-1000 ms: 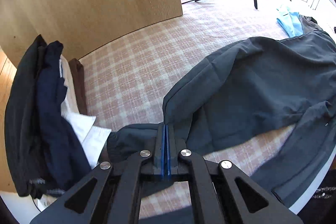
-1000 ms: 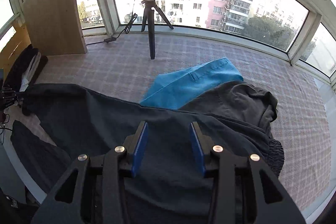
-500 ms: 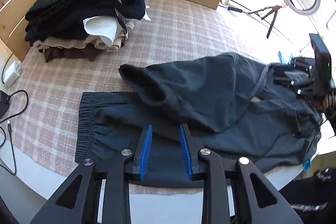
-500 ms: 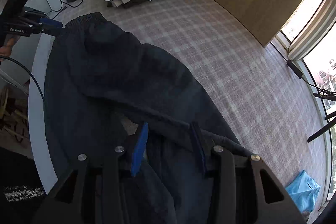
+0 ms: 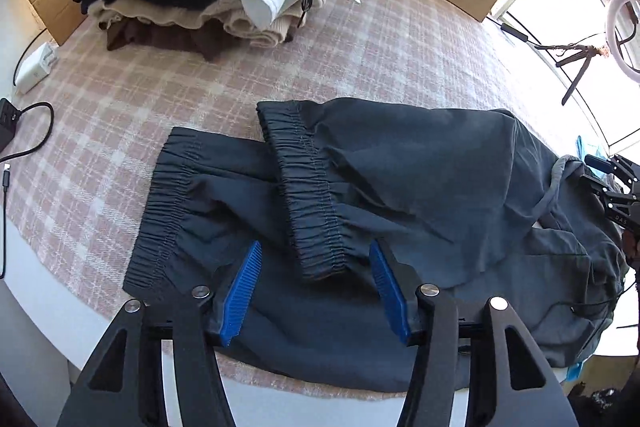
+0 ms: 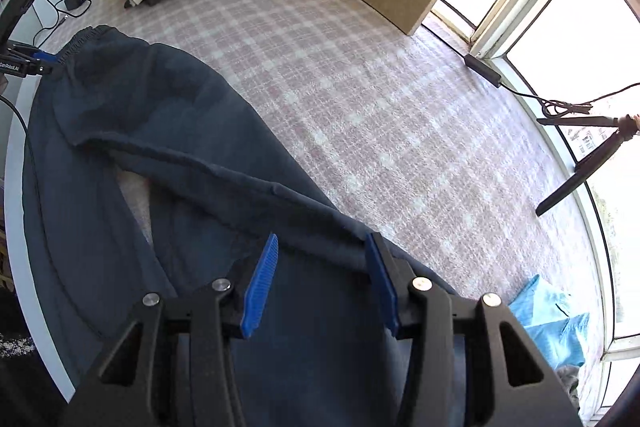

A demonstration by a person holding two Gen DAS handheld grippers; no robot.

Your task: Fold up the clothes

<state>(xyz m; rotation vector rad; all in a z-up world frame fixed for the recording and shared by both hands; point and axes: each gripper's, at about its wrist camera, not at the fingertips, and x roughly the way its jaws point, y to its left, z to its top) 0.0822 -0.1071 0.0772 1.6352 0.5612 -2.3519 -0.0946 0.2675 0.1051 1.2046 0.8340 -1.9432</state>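
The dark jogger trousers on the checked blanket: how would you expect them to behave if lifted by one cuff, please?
The dark jogger trousers look floppy: creased and lying flat, they would probably drape and trail. The elastic cuff is gathered, so likely a thicker, firmer grip point. They seem light.

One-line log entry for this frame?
left gripper: open, over cuff | right gripper: open, over dark trousers | legs overlapped

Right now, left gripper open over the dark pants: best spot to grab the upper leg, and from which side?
Take the upper leg's elastic cuff at its near corner, coming in from the table's near edge. The left gripper already straddles that corner, jaws open. The gathered band is thick, lies on top of the lower leg, and its edge is free, so likely only one layer gets pinched.
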